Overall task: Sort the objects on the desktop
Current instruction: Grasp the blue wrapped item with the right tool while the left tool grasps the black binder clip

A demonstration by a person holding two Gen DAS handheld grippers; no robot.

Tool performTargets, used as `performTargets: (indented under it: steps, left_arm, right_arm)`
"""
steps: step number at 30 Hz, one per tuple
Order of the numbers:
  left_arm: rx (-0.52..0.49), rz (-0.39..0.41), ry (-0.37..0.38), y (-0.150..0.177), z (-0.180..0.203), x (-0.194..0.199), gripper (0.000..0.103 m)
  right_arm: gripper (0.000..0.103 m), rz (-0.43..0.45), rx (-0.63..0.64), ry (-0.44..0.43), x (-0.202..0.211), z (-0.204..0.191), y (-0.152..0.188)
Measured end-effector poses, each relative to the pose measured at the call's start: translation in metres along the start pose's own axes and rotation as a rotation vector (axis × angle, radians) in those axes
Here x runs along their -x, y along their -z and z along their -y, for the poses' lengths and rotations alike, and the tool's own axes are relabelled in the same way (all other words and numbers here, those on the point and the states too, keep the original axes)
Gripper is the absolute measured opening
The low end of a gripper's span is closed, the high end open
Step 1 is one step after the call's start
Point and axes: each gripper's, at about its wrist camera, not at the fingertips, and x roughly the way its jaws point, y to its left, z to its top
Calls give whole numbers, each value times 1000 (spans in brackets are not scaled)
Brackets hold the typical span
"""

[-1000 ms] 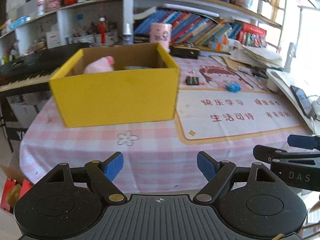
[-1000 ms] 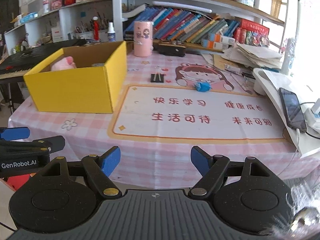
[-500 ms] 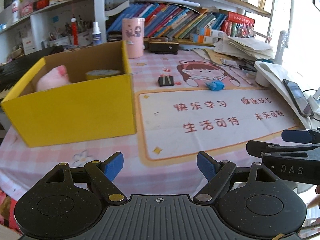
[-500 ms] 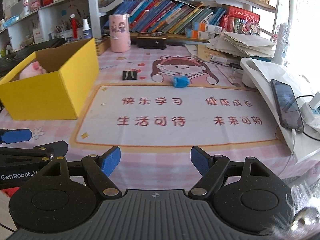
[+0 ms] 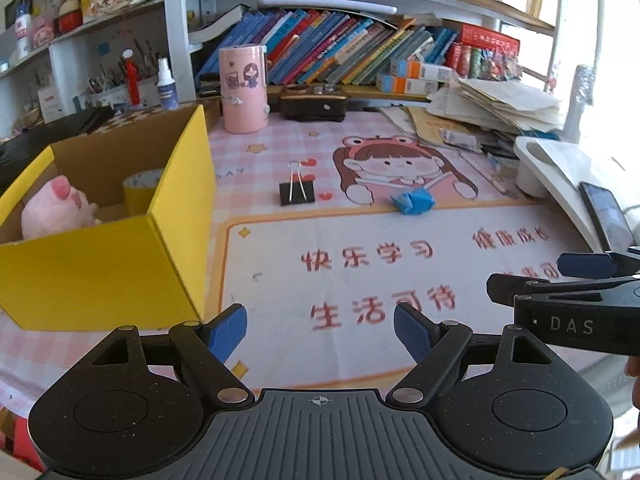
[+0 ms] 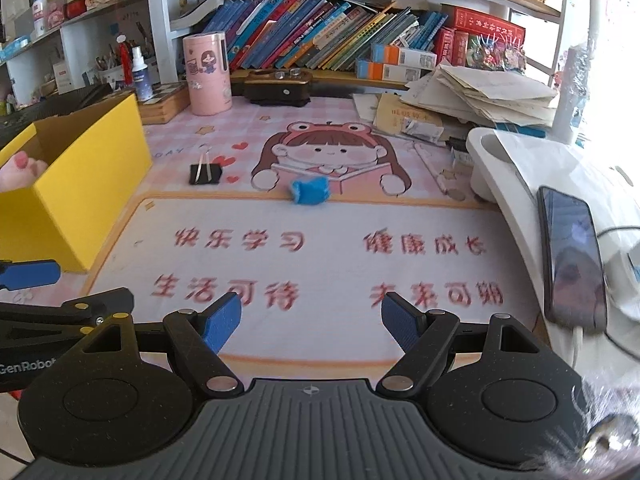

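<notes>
Centre frame, beyond both tools: binder clip and blue eraser

Right tool [image 6: 310,320], pads apart and empty, faces the blue eraser [image 6: 310,191] squarely; left tool [image 5: 320,330], equally spread, sits nearer the binder clip [image 5: 296,192].

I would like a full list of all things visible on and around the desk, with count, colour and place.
yellow box: 1, yellow, left on desk
plush toy: 1, pink, inside the box
tape roll: 1, yellowish, inside the box
binder clip: 1, black, on desk mat
blue object: 1, blue, crumpled, on mat
pink canister: 1, pink, behind the box
phone: 1, black, right
books: many, mixed, shelf
paper stack: 1, whitish, back right
left gripper: 1, black and blue, jaws open
right gripper: 1, black and blue, jaws open
</notes>
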Motion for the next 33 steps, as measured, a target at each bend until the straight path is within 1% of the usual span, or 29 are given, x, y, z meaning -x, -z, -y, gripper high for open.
performTargets:
  steps: [2,4,6,9,14,17,20,23,26,27,29,31,33]
  left_arm:
    - [8,2,-20,-5,5,-4,83]
    - [17,3,-39,-9,9,-7,83]
    - [25,1,-57,-12,13,-10,83]
    - [30,-1,-90,-14,15,-14,83]
    - [18,-8,-130,-18,18,-18,83]
    - [9,-2,-146,-22,19,-20,83]
    - [-5,3,-160,-27,22,-22,83]
    - [-25,8,-168,-34,25,-26,83]
    - [-40,6,-160,-38,28,-31,83]
    - [-42,1,-154,-40,29,-34,83]
    - [-50,-4,-147,-42,31,-39,83]
    - [-57,-5,-151,-46,35,-46,83]
    - [-50,-8,-168,-49,36,-56,83]
  right_arm:
    - [77,3,8,-14,-9,9,-8]
    - [75,9,24,-34,-20,16,-15]
    - [69,21,54,-53,-31,20,-23]
    - [65,42,92,-81,-54,21,-38]
    - [65,76,136,-126,-94,15,-64]
    - [65,71,170,-126,-120,11,-75]
    - [65,54,171,-130,-142,10,-81]
    - [61,22,164,-131,-162,9,-85]
    - [54,0,155,-147,-172,10,-86]
    - [47,-4,154,-152,-174,11,-86]
    - [40,-15,158,-168,-178,14,-86]
    - [39,-6,156,-180,-176,18,-87]
    - [39,22,144,-196,-167,25,-89]
